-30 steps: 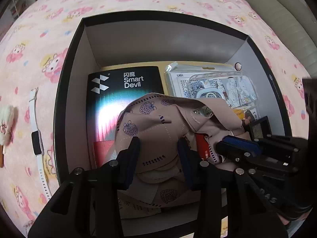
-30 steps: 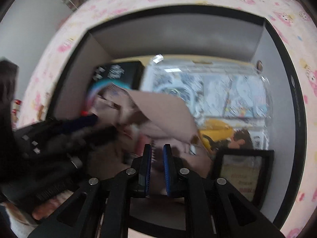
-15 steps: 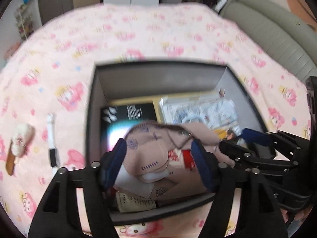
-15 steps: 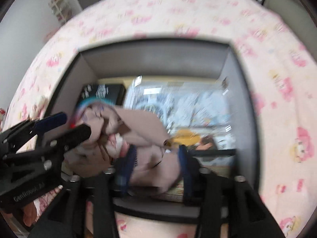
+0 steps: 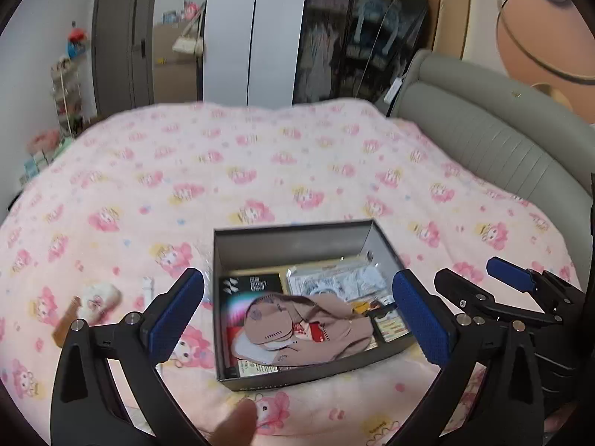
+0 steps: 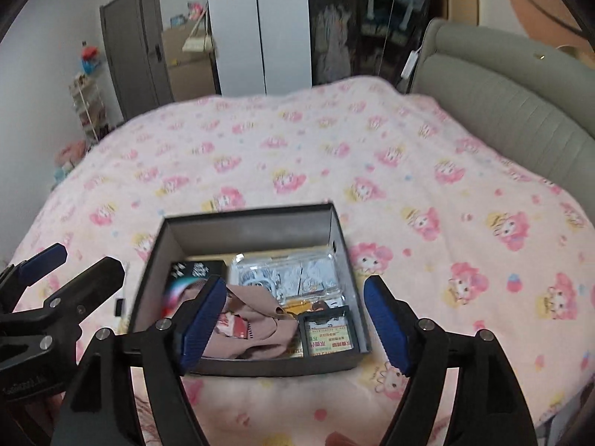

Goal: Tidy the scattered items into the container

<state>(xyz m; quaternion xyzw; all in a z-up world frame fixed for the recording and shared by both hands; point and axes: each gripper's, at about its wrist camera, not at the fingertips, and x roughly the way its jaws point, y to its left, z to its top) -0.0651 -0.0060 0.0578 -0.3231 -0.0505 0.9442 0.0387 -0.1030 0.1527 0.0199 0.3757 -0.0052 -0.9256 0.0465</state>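
Jaws freshly parted, empty, above pink cloth point(image 5: 297, 325).

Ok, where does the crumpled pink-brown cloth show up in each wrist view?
Left wrist: the pink-brown cloth lies in the near half of the dark box, low centre, framed by the open left claw.
Right wrist: the cloth sits lower left of centre, partly behind that claw's left finger.
Shared landmark: the black Smart Devil box at the box's back left.
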